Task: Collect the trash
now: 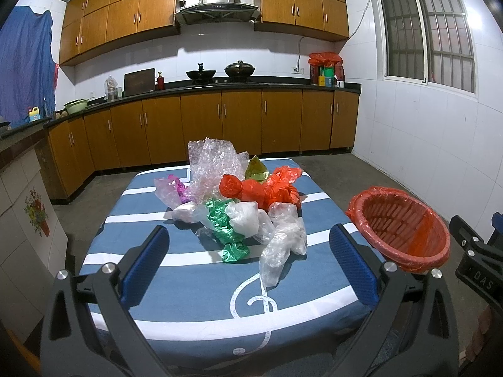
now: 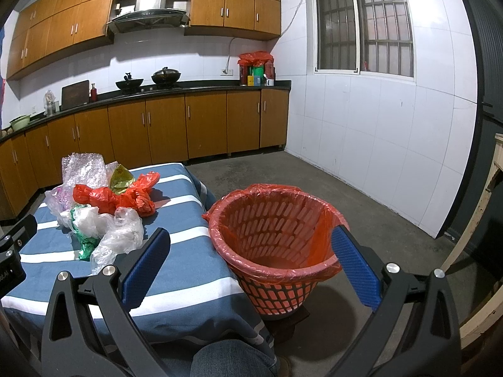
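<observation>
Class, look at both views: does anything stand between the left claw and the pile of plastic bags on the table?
Nothing visible does. Only bare striped tablecloth lies between the open left claw and the pile of plastic bags.

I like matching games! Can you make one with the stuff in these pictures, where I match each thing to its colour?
Things:
1. basket
2. crumpled bag at the near edge of the pile
3. gripper pads
4. kitchen cabinets

Colours:
A. blue
B. brown wood
C. red
D. green

Pairs: 1-C, 2-D, 3-A, 4-B
</observation>
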Action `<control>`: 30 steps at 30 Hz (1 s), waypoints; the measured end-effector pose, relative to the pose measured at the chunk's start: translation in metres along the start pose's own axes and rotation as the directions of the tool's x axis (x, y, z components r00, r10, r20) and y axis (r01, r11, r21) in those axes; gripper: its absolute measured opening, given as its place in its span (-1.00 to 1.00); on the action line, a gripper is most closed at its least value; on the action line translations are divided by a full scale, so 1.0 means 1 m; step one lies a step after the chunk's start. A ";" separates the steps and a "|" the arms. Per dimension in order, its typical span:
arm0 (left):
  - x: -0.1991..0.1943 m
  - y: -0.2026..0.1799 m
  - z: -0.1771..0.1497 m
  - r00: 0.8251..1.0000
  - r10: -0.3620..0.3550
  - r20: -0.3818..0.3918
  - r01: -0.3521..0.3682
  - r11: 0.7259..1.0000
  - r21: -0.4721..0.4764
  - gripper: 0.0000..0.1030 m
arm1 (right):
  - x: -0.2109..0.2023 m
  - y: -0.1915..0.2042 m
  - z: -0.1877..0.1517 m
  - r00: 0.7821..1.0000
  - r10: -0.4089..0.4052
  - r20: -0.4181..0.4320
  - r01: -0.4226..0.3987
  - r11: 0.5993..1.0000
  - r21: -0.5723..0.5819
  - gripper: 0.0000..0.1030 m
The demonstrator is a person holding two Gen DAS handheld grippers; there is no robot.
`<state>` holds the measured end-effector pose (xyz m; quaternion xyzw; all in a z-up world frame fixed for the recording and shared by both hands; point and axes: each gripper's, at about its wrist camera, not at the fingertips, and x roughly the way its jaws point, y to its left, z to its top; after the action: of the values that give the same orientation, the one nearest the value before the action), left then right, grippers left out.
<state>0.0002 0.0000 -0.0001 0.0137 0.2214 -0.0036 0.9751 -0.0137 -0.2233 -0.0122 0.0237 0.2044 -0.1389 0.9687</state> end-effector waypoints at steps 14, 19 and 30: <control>0.000 0.000 0.000 1.000 0.000 -0.002 0.000 1.000 -0.001 0.93 | 0.000 -0.002 0.001 1.000 -0.002 0.001 0.002 1.000 0.005 0.97; 0.000 0.000 0.000 1.000 0.000 -0.002 0.000 1.000 -0.001 0.93 | 0.000 -0.002 0.001 1.000 -0.002 0.001 0.002 1.000 0.004 0.97; 0.006 0.009 -0.006 1.000 0.023 -0.005 -0.024 1.000 -0.019 0.93 | 0.010 0.001 0.003 0.998 0.057 -0.004 -0.057 0.998 0.022 0.97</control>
<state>0.0026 0.0090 -0.0080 0.0071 0.2237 0.0100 0.9746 -0.0037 -0.2247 -0.0135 0.0405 0.2043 -0.1132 0.9715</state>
